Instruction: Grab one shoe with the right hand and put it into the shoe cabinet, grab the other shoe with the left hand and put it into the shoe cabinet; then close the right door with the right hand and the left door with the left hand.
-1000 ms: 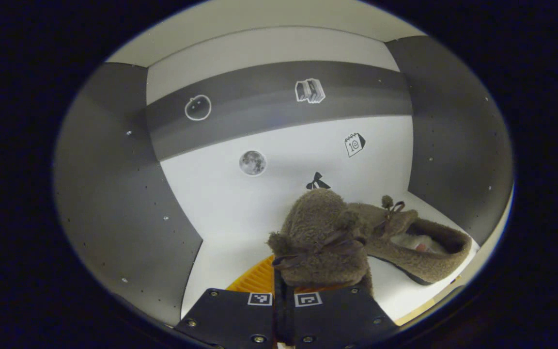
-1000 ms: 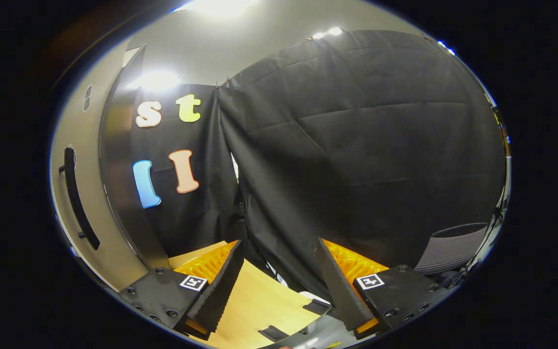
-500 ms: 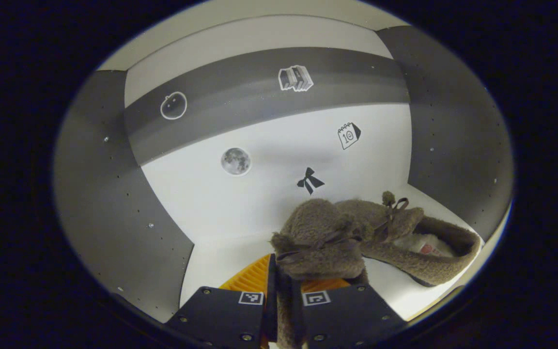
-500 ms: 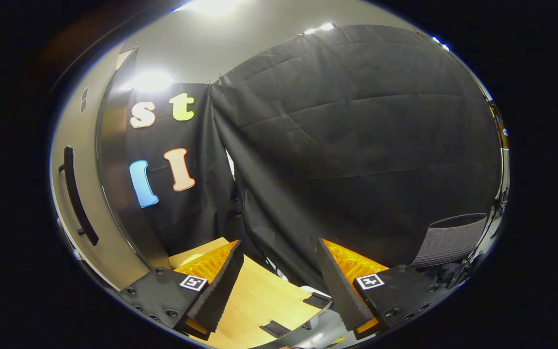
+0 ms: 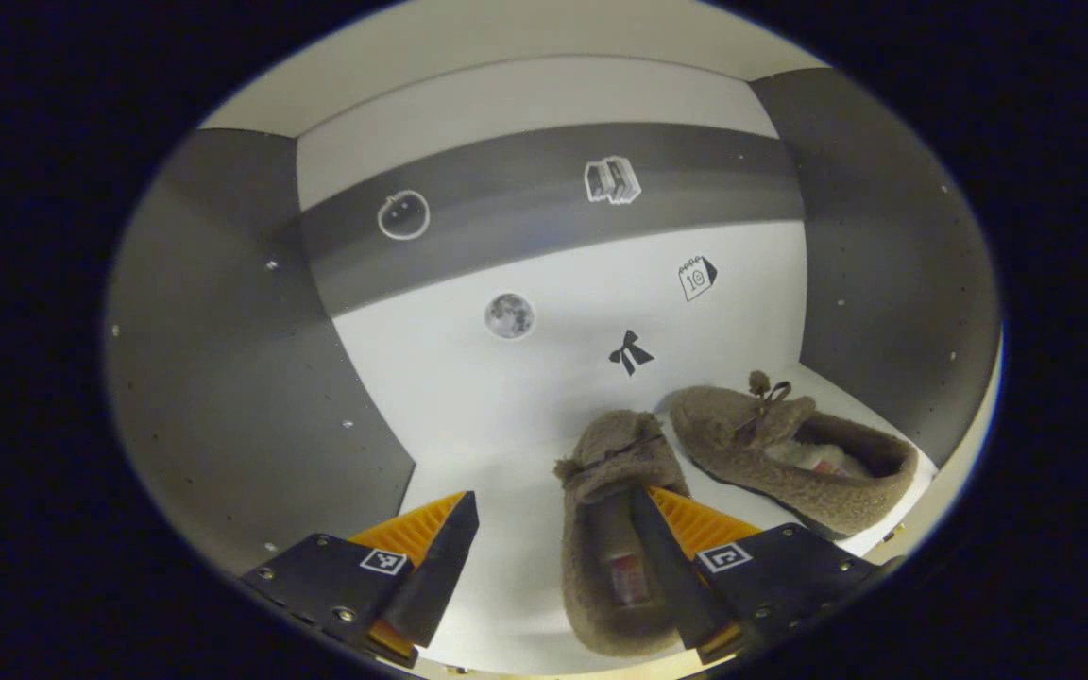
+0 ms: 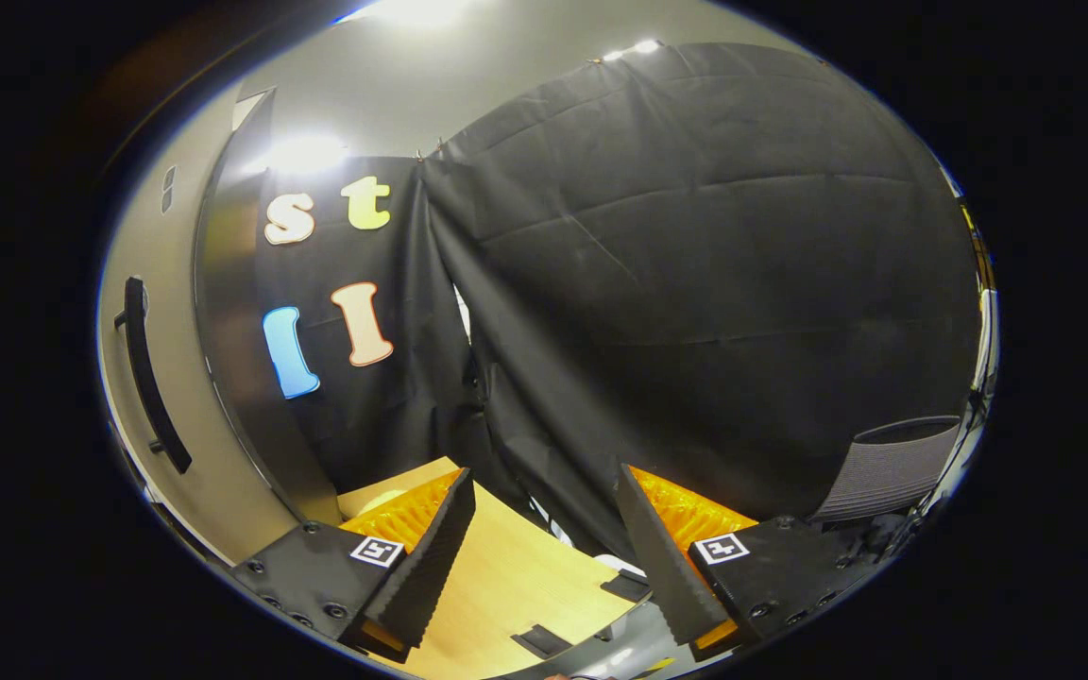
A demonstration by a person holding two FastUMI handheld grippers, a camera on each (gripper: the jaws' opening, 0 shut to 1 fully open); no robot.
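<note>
With both shoes resting on the white floor of the shoe cabinet [image 5: 468,406], your left tool [image 5: 553,557] stood with its fingers spread apart and gripped nothing. The near shoe [image 5: 605,529] lay just ahead of that tool, its long axis running straight away from you along the fingers, heel toward the tool and toe toward the back wall; the tool's right-hand finger overlapped its edge, though contact could not be told. The far shoe [image 5: 794,453] sat just beyond and to the right, angled across, apparently touching the first near the toes. Your right tool [image 6: 544,557] hovered outside over the bench [image 6: 506,586], fingers likewise apart and empty. The right door [image 6: 176,406], handle [image 6: 152,378] facing you, stood open ahead and to that tool's left, so the right tool looked the better placed for the closing.
</note>
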